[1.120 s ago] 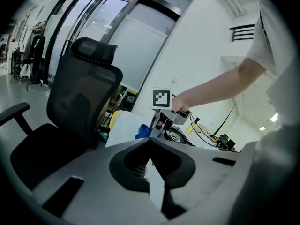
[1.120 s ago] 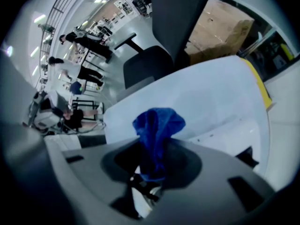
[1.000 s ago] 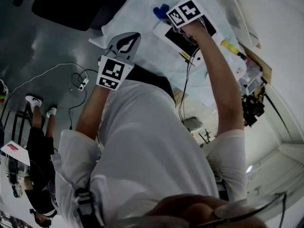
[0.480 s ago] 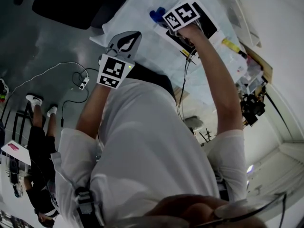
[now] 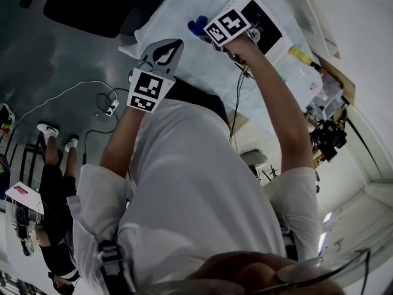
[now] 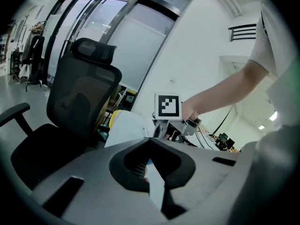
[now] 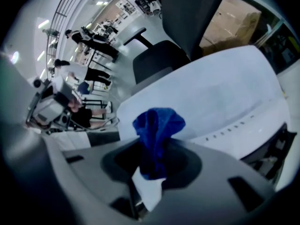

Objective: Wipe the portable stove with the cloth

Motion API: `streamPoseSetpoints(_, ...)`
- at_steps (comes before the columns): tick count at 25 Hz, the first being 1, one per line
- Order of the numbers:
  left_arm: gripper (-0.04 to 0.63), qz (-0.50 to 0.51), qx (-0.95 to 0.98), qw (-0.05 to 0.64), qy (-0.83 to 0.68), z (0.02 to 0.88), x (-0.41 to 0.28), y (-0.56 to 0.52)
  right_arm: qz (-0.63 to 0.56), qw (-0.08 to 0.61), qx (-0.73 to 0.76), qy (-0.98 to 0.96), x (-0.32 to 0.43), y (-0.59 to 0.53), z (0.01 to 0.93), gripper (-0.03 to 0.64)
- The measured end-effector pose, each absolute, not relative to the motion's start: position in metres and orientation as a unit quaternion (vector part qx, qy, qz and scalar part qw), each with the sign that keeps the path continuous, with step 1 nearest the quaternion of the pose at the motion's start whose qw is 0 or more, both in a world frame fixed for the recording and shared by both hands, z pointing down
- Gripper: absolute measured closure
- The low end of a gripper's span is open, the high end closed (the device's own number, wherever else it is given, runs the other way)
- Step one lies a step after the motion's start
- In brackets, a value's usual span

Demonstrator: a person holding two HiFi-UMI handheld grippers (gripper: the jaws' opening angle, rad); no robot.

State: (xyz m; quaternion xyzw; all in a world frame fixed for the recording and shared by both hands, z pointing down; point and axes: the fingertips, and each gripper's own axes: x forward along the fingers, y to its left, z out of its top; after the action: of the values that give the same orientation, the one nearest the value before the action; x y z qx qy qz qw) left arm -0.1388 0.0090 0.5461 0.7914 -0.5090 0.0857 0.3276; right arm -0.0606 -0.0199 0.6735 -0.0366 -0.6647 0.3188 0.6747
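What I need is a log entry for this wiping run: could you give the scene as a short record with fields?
left gripper: tongs shut, empty, at the table's edge, apart from the stove
right gripper: tongs shut on the blue cloth
portable stove: white body, black top, on the white-covered table
cloth contact: cloth beside the stove's edge; touching or not, cannot tell
background: office chair

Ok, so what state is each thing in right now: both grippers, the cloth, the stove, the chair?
Left hand-held gripper: shut, empty.
Right hand-held gripper: shut on the cloth.
Cloth: bunched, clamped between the jaws.
Portable stove: lying on the table.
Office chair: unoccupied.
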Motion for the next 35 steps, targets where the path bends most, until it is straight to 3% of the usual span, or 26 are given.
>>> streamPoseSetpoints(16,0.564,0.115,0.820,0.304,-0.471,0.515,-0.131,-0.015,0.372,0.567,0.057,-0.733,-0.048,-0.004,0.625,0.488)
streamPoseSetpoints(35,0.564,0.128,0.842,0.301,-0.429,0.487,-0.023,0.004,0.363,0.403,0.298,-0.786,0.144,0.024,0.543,0.488)
